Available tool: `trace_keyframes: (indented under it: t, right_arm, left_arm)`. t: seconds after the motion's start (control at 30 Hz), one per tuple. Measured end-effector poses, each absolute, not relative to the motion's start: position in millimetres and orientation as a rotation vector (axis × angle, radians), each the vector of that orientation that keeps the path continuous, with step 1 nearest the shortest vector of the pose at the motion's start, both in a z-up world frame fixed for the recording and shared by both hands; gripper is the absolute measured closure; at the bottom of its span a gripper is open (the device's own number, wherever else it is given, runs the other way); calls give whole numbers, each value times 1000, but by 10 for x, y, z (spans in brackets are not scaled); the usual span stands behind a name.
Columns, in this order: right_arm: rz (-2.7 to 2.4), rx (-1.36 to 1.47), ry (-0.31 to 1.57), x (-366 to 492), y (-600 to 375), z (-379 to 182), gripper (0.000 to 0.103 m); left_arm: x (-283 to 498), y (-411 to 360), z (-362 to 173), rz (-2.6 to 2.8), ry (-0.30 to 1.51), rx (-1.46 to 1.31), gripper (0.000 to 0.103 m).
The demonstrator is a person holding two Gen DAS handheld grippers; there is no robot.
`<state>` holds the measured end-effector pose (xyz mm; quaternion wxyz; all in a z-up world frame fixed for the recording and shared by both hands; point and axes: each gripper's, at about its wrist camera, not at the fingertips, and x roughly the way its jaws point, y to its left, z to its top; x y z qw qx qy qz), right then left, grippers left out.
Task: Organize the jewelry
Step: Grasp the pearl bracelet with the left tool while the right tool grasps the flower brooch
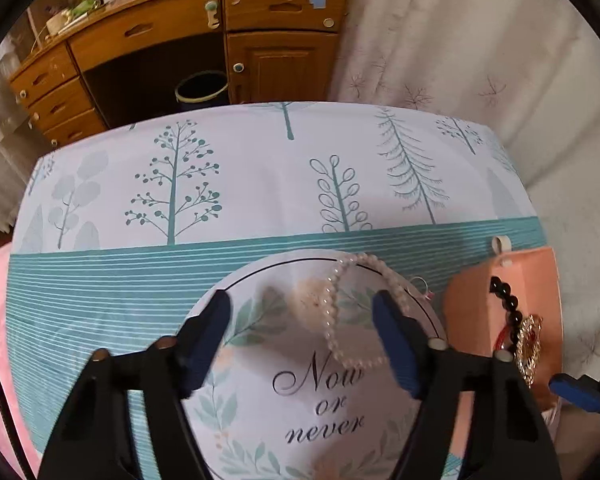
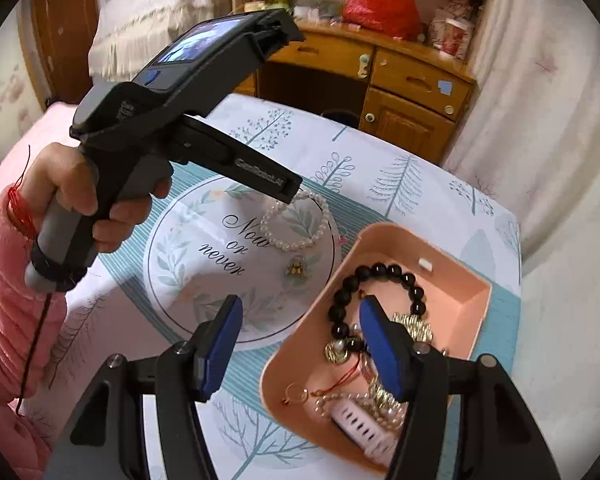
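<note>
Above the round white printed mat (image 1: 260,360), the left gripper (image 1: 300,320) is hovering, jaws apart and empty, straddling the white pearl bracelet (image 1: 340,308) lying on the mat. The right gripper (image 2: 300,344) is hanging parted and empty at the near rim of the pink plastic tray (image 2: 452,280) beside the mat. Pickup is in hand; next, lower and close on the beads.

Round plate (image 1: 260,432): "Now or never". Left claw body: brand lettering, unreadable.
</note>
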<state>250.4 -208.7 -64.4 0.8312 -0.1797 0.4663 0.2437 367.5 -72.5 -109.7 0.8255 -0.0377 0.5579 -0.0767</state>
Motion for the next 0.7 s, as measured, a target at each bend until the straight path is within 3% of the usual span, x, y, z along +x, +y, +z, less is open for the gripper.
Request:
trace_keyframes:
  t: [0.2, 0.33, 0.47, 0.57, 0.7]
  right_arm:
    - [549, -487, 1072, 2685, -1812, -724, 42]
    - [530, -550, 1112, 2824, -1651, -839, 42]
    - [513, -586, 1139, 2933, -1544, -947, 42]
    - [497, -618, 1153, 3007, -1488, -1020, 42]
    - [481, -618, 1185, 3114, -1462, -1082, 42]
  left_arm:
    - [3685, -756, -1170, -267, 1200, -117, 67]
    - [3694, -784, -1225, -262, 1210, -111, 75]
    - [3705, -815, -1290, -256, 1225, -103, 75]
    - [3718, -826, -1329, -251, 1231, -95, 90]
    - [3741, -830, -1368, -254, 1228, -105, 94]
